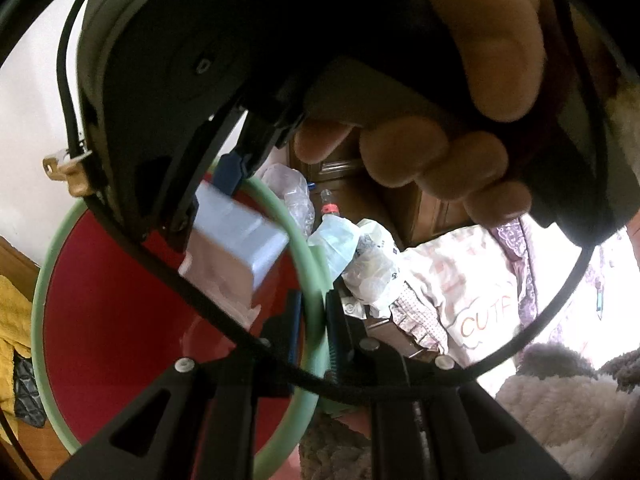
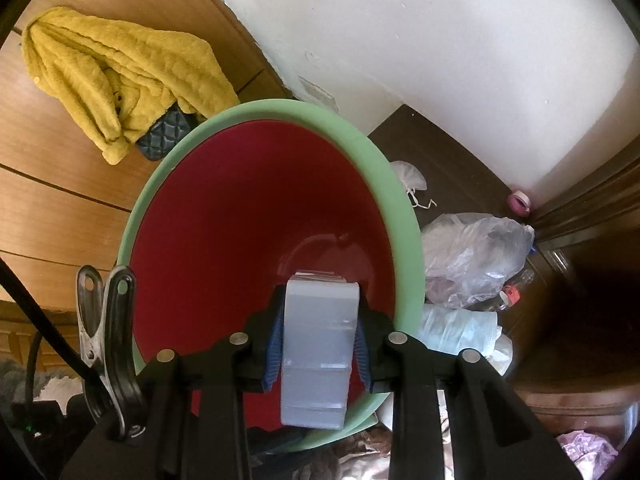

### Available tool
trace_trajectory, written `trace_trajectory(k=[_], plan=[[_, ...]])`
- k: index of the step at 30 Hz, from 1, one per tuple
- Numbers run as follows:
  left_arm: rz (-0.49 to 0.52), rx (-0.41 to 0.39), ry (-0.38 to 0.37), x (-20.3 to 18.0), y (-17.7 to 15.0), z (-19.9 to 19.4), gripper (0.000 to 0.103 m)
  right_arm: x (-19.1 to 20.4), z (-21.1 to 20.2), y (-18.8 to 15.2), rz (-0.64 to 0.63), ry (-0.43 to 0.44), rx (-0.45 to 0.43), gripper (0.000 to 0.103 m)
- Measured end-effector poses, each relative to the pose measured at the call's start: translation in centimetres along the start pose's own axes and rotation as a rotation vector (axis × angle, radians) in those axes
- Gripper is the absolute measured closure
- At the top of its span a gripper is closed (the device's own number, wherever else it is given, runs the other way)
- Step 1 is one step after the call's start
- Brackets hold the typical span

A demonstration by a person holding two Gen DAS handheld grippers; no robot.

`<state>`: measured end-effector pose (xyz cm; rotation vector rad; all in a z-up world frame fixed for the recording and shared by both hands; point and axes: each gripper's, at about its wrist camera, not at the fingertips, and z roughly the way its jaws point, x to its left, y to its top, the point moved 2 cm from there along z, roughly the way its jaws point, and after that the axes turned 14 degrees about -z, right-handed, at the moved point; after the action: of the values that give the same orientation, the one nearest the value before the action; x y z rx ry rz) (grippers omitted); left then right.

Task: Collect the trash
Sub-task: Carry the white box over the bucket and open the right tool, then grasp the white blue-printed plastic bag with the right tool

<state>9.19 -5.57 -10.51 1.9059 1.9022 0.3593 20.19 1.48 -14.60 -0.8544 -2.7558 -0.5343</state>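
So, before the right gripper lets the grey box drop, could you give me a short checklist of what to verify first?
1. Grey box clamped between the right gripper's blue pads: ok.
2. Box positioned over the red inside of the basin, not over its rim: ok.
3. Left gripper shut on the basin's green rim, steadying it: ok.
4. Landing spot inside the basin free of other items: ok, only bare red bottom shows.
5. Remaining trash beside the basin, the plastic bag and face mask, clear of the drop path: ok.
6. Whether the basin stands on something or hangs from the left gripper alone: cannot tell.
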Motion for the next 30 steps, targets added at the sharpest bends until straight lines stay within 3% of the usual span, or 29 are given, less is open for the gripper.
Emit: trace_trajectory(k=[4,8,11,18,23,30], plan=[[-0.009,0.0,-0.002,0.1,0.1,-0.1,0.09,0.0,-0.4,0.1,0.025,0.016,-0.027,0.066],[-0.003,-0.003,0.0,0.1,0.1,-0.1,0.09,0.4,-1.0,0.4,0.027,0.058,-0.083,0.039],[0.001,-0.006,0.005,0.2,0.2,-0.2,0.09,0.8,-1.6,0.7,0.013,0.016,-0.105,0.025],[0.012,-0.008,0.025,0.1,0.2,-0.2,0.09,0.4,-3.2,0.5,0.054,0.035,-0.16,0.025],[0.021,-0.003,0.042,-0.1,0.2,-0.1,0.09,-1.0,-5.1,-0.6,0.105,-0.047,-0.19,0.025],[0.014,0.009,0.04,-0.1,0.2,0.1,0.09,-4.0,-7.7,-4.4,0.258,-0.085,-0.246,0.025]])
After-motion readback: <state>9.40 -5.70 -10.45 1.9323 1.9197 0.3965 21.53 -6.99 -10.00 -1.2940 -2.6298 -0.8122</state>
